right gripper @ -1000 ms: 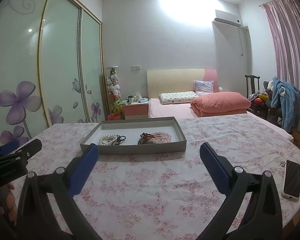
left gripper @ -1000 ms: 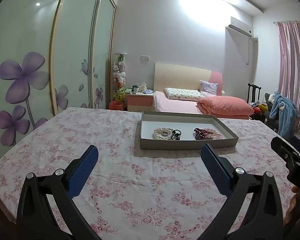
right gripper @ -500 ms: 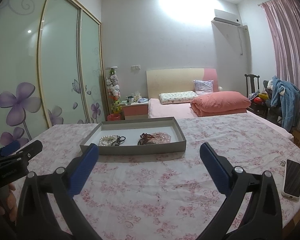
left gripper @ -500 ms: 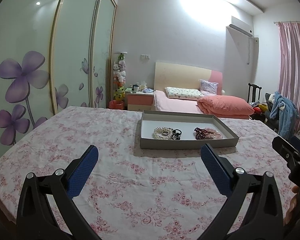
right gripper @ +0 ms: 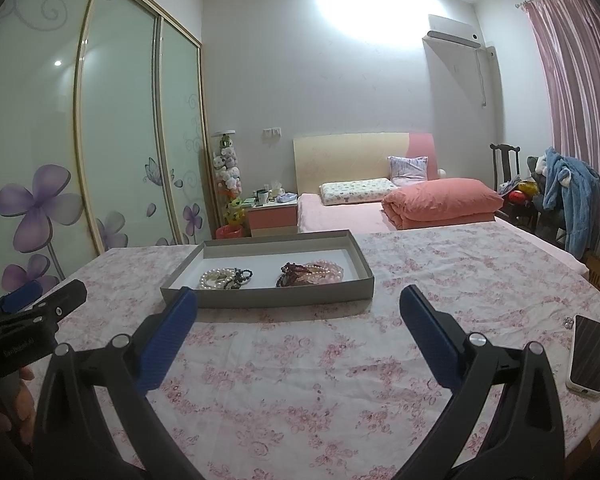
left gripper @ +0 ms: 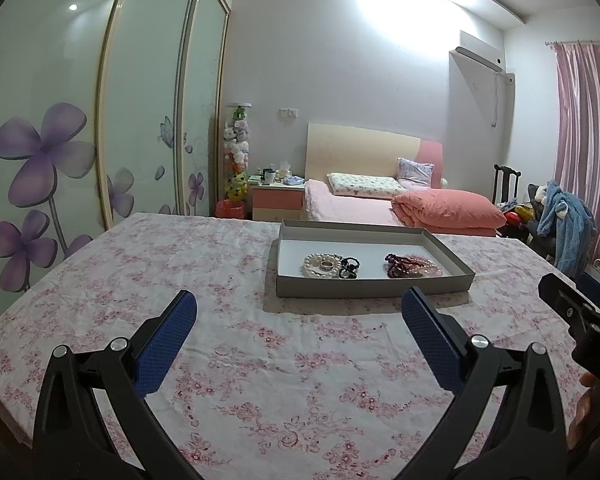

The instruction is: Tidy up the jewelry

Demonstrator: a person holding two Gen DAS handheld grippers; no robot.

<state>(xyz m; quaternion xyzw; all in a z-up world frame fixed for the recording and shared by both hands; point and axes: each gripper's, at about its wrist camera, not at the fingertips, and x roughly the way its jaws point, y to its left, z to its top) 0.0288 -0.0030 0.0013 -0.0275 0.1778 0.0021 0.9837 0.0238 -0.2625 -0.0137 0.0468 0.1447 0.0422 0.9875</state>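
Observation:
A shallow grey tray (left gripper: 372,286) (right gripper: 268,300) lies on a table covered in pink floral cloth. In its left half rest a white pearl string (left gripper: 320,266) (right gripper: 216,279) and a small black piece (left gripper: 348,267) (right gripper: 242,275). Dark red beads (left gripper: 396,266) (right gripper: 290,274) and pink beads (left gripper: 424,266) (right gripper: 324,270) lie in its right half. My left gripper (left gripper: 298,312) stands open, short of the tray's front wall, holding nothing. My right gripper (right gripper: 298,308) is also open and empty, just before the tray. Each gripper shows at the edge of the other's view.
A phone (right gripper: 587,354) and a small metal item (right gripper: 568,323) lie near the table's right edge. Behind the table are a bed with a folded pink quilt (left gripper: 448,208), a nightstand (left gripper: 278,200), sliding wardrobe doors (left gripper: 60,140) and a chair with blue clothes (right gripper: 576,204).
Both views have shifted slightly, the tray sitting a touch lower in the frames. The jewelry has not moved and both grippers stay open.

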